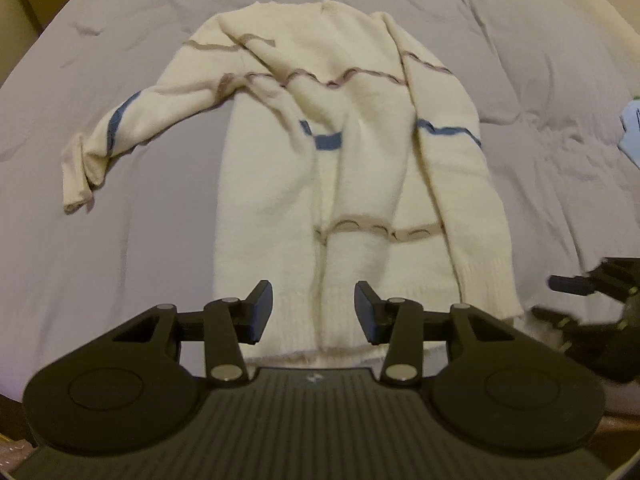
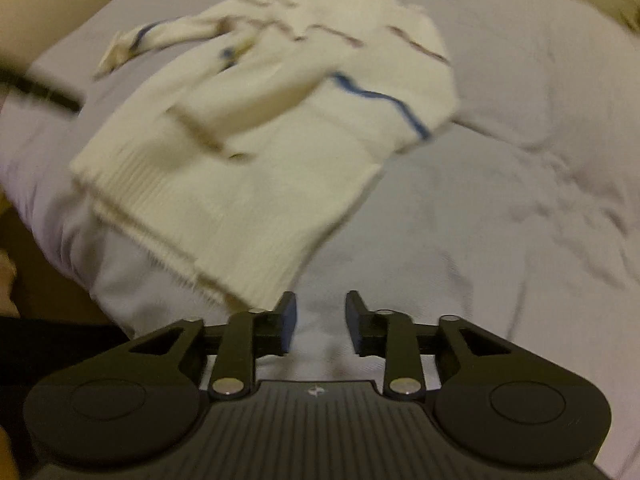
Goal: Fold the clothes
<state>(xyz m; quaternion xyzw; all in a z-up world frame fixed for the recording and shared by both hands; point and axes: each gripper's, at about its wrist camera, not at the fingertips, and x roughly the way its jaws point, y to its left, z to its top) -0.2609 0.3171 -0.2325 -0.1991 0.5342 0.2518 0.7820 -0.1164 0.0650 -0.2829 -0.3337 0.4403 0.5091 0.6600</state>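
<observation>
The left tongs [image 1: 314, 312] stand with jaws apart and nothing between them, poised just over the ribbed hem of a cream knit sweater with blue and taupe stripes [image 1: 360, 184], which lies spread on a bed covered in pale lilac, wrinkled bedding [image 1: 140, 248]. The right tongs [image 2: 321, 322] are likewise parted and empty, over bare bedding just beside the sweater's hem corner. The left wrist view shows the whole garment head-on: the neckline at the far end, one sleeve [image 1: 108, 140] stretched out to the left, the other sleeve [image 1: 460, 184] lying down along the right side of the body. It also catches the right tongs, blurred, at its right edge, and a scrap of light blue fabric [image 1: 632, 132] further back on that side. The right wrist view, blurred, shows the sweater [image 2: 280, 120] at a slant, filling its upper left, with open bedding [image 2: 500, 208] on the right and a dark blurred bar [image 2: 40, 90] crossing the left edge.
</observation>
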